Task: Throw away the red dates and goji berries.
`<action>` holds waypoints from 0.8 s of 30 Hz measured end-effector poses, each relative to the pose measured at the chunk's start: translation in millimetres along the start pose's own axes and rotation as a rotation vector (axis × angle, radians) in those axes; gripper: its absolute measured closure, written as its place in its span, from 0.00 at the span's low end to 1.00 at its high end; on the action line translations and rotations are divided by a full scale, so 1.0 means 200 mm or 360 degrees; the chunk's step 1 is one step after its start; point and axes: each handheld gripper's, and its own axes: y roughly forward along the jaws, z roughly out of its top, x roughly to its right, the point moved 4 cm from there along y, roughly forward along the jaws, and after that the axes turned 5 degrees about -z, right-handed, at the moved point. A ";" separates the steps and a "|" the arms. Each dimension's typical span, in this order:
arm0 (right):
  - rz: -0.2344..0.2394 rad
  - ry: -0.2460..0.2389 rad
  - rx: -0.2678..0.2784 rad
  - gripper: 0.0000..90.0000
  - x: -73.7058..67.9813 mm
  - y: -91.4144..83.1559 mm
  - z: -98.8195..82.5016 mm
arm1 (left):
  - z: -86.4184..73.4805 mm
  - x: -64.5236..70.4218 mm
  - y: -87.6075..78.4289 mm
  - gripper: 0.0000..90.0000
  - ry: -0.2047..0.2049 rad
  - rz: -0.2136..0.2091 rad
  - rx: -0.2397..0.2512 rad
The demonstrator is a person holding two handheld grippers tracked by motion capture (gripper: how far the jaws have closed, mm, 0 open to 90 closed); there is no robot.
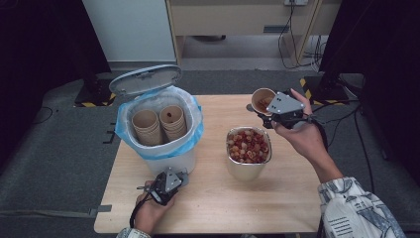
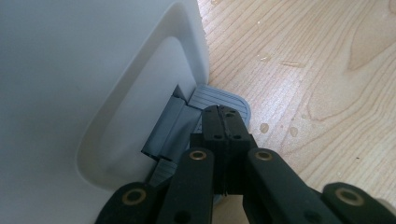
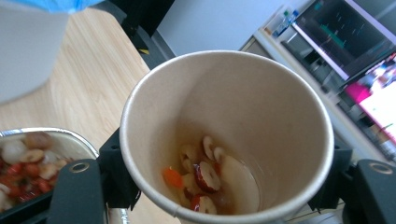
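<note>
Now, left gripper: we see the left gripper (image 1: 144, 188) at the lower left of the high view, low on the table (image 1: 292, 198); its jaws are pressed together with nothing between them.
Pedal: in the left gripper view our closed jaw tips rest on the grey ribbed pedal (image 2: 233, 99) at the foot of the white pedal bin (image 2: 70, 93), near the middle of the frame.
Bin: we find the pedal bin (image 1: 171, 161) left of centre in the high view, its grey lid (image 1: 145, 79) tipped up behind it, a blue bag (image 1: 163, 148) folded over the rim, and two stacks of paper cups (image 1: 159, 125) standing inside.
Right gripper: we see the right gripper (image 1: 262, 111) at the upper right of the high view, its jaws drawn in narrow on a paper cup (image 1: 262, 100) and clamping it from both sides.
Cup: in the right gripper view the paper cup (image 3: 280, 121) sits mid-frame, tilted toward the camera, with sliced red dates and pale pieces (image 3: 201, 175) lying at its bottom.
Cup's place: we see it held up off the table, just above and right of the metal container in the picture.
Container: the metal container (image 1: 246, 171) stands at the centre of the high view, full of red and pale food pieces (image 1: 247, 146), apart from the bin.
</note>
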 end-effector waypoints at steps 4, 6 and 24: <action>-0.0034 -0.0159 0.0005 0.32 -0.02 -0.01 0.01 | 0.00 0.00 0.00 1.00 -0.0004 -0.0002 0.0001; -0.0055 -0.0241 0.0003 0.32 -0.02 -0.01 0.02 | 0.00 0.00 0.00 1.00 -0.0004 -0.0001 -0.0001; -0.0108 -0.0478 -0.0045 0.32 -0.01 -0.02 0.03 | 0.00 0.00 0.00 1.00 -0.0001 -0.0002 -0.0002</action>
